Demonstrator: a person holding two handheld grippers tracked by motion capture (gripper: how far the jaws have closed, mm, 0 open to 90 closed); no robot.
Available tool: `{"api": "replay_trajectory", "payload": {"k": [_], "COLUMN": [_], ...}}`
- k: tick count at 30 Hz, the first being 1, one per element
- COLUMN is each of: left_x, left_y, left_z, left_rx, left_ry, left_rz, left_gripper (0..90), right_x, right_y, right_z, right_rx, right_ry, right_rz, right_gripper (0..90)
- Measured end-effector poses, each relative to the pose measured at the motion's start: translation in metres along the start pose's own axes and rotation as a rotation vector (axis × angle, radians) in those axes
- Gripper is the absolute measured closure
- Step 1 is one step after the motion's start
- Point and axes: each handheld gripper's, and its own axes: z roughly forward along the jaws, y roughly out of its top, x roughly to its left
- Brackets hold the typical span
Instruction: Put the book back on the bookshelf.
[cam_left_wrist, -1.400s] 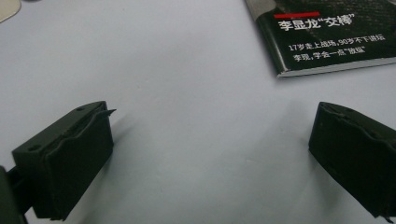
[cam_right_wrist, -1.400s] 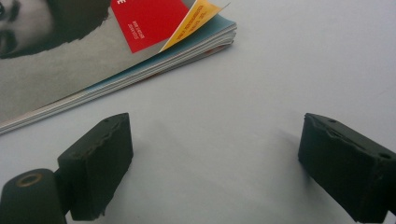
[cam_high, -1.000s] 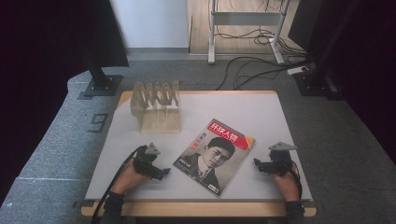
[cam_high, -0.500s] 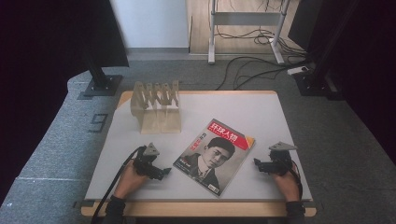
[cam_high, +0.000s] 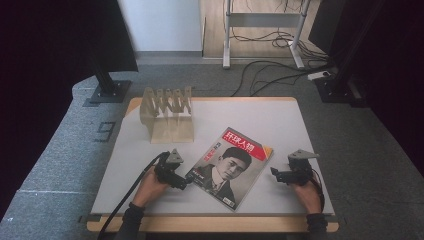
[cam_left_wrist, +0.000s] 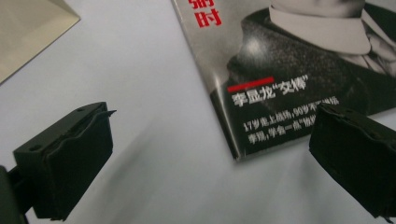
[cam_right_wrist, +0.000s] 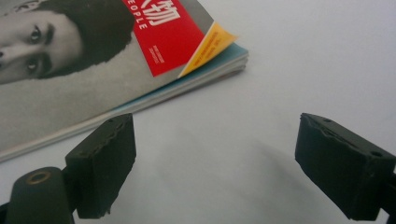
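A magazine (cam_high: 231, 166) with a red title block and a dark portrait cover lies flat and turned at an angle on the white table (cam_high: 300, 120). My left gripper (cam_high: 184, 182) rests at the magazine's near left corner, open, its jaws standing either side of that corner (cam_left_wrist: 238, 154) with nothing pinched. My right gripper (cam_high: 274, 173) sits on the table just right of the magazine, open and apart from its edge (cam_right_wrist: 196, 79).
A pale wooden slotted rack (cam_high: 167, 112) stands at the table's back left; its base corner (cam_left_wrist: 32, 32) appears in the left gripper view. Cables and stand legs lie on the floor beyond the table.
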Motion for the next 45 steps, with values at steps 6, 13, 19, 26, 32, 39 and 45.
{"api": "replay_trajectory", "payload": {"k": [6, 13, 19, 26, 32, 39, 45], "left_x": [0.000, -0.010, -0.018, -0.031, -0.048, -0.063, -0.055], "left_y": [0.009, 0.014, 0.014, 0.014, 0.011, 0.004, 0.002], "left_z": [0.011, 0.027, 0.028, 0.027, 0.023, 0.016, 0.010], "left_rx": [0.009, 0.041, 0.022, 0.041, 0.071, 0.060, 0.067], "left_ry": [-0.025, -0.114, -0.149, -0.139, -0.137, -0.176, -0.139], "left_rz": [0.014, 0.035, 0.037, 0.065, 0.100, 0.090, 0.047], "left_gripper": [0.0, 0.0, 0.3, 0.0, 0.0, 0.0, 0.0], "right_x": [0.008, 0.016, 0.024, 0.026, 0.024, 0.023, 0.023], "right_y": [0.010, 0.019, 0.020, 0.022, 0.029, 0.039, 0.039], "right_z": [0.009, 0.025, 0.036, 0.043, 0.051, 0.064, 0.064], "right_rx": [0.005, 0.016, 0.027, 0.027, 0.029, 0.036, 0.035], "right_ry": [0.020, 0.060, 0.103, 0.106, 0.109, 0.118, 0.119], "right_rz": [-0.024, -0.040, -0.062, -0.055, -0.065, -0.076, -0.078], "right_gripper": [12.1, 12.5, 13.4, 12.8, 11.7, 8.7, 9.1]}}
